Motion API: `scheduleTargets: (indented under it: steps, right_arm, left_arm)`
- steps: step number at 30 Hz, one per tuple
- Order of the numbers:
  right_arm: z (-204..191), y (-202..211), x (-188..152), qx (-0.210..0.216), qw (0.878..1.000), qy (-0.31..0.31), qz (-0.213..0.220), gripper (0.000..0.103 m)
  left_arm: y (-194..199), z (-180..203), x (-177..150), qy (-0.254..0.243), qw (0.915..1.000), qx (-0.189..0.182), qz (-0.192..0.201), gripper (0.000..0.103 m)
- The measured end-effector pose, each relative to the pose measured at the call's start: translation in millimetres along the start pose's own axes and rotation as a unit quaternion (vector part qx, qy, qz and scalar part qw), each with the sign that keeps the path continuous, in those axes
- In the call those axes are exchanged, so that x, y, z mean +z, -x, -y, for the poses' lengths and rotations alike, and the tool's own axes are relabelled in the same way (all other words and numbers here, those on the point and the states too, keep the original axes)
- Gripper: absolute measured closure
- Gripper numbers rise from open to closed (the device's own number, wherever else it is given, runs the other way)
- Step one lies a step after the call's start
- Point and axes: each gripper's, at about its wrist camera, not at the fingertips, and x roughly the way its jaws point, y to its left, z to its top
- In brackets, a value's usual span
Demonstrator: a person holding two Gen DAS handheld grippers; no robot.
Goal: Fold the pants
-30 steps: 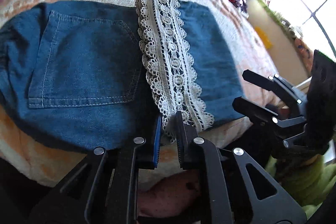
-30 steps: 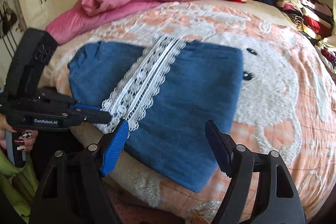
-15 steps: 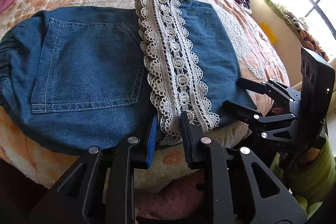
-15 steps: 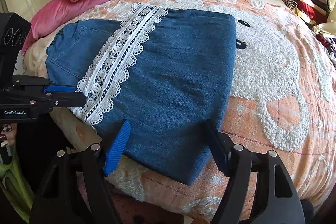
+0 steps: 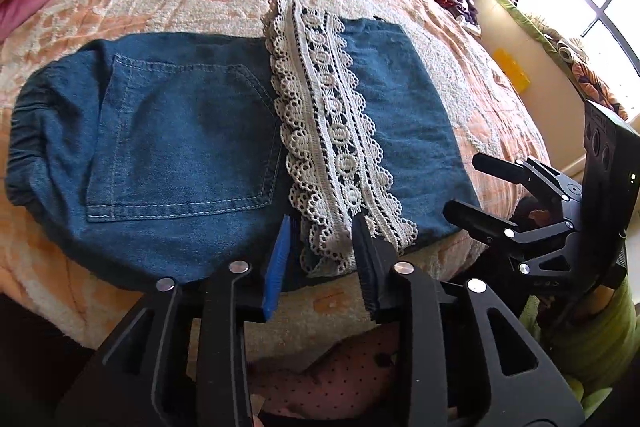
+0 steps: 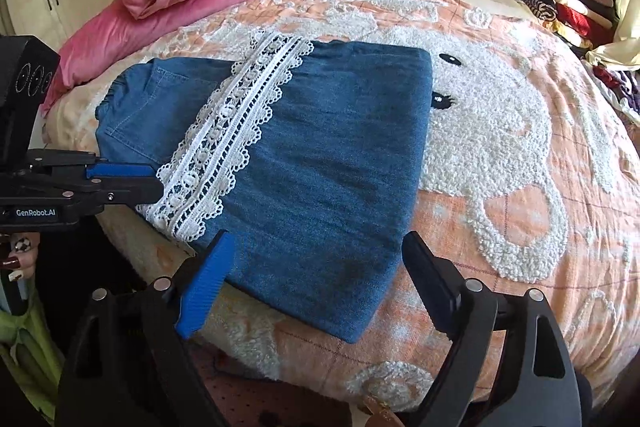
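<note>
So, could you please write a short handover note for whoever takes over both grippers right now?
Left gripper: jaws have just been opening; the lace hem lies between them at the bed's near edge, pads no longer pressing.
Right gripper: jaws have just been opening and stand wide, the near edge of the denim pants between them, nothing held.
Pants: on the peach bedspread, leg folded back so the lace hem crosses below the back pocket.
Done: one fold, apparently.
Left: probably a further fold, then tidying.

Denim pants (image 5: 184, 147), openwork lace trim (image 5: 336, 155)
</note>
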Motion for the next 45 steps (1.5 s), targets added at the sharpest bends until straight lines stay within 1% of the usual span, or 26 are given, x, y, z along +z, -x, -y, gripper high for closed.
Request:
scheduleTargets:
  steps: [1,3,5,7,11,16,18,23,29,35,40,45]
  right_arm:
    - [0,1,0,-0.001,1.0,0.0,0.001,0.016]
    - [-1,3,1,-0.004,1.0,-0.001,0.004,0.014]
    - [-1,5,2,-0.005,1.0,-0.001,0.006,0.013]
    - [-2,7,4,-0.008,1.0,-0.003,0.008,0.01]
    - [-4,10,7,-0.019,1.0,-0.003,0.011,0.007]
    - [-2,16,11,-0.025,0.999,-0.008,0.019,0.005]
    - [-1,19,14,-0.024,0.999,-0.012,0.023,0.005]
    - [-2,25,23,-0.024,0.999,-0.012,0.032,0.005]
    - [-10,30,38,-0.019,0.999,-0.001,0.047,0.005]
    - [-27,29,61,-0.007,0.998,0.022,0.055,0.005]
    - [-43,25,85,0.021,0.997,0.038,0.057,0.005]
    - [-66,14,107,0.043,0.995,0.069,0.056,0.005]
  left_arm:
    - [2,-1,0,0.001,1.0,0.0,0.002,0.075]
    - [5,-1,1,0.0,1.0,0.001,0.007,0.067]
    - [7,-2,1,-0.001,0.9999,0.003,0.012,0.064]
    - [11,-3,2,-0.001,0.9998,0.006,0.016,0.059]
    - [18,-4,2,-0.005,0.9995,0.014,0.027,0.046]
    - [30,-6,3,-0.011,0.9985,0.03,0.045,0.034]
    - [35,-7,4,-0.012,0.9978,0.038,0.053,0.026]
    - [44,-12,4,-0.012,0.9963,0.052,0.067,0.016]
    - [53,-22,4,-0.004,0.9951,0.06,0.078,0.011]
    - [60,-41,3,0.013,0.9936,0.069,0.089,0.01]
    - [66,-58,0,0.031,0.9917,0.08,0.096,0.01]
    - [69,-76,-3,0.054,0.9904,0.082,0.097,0.01]
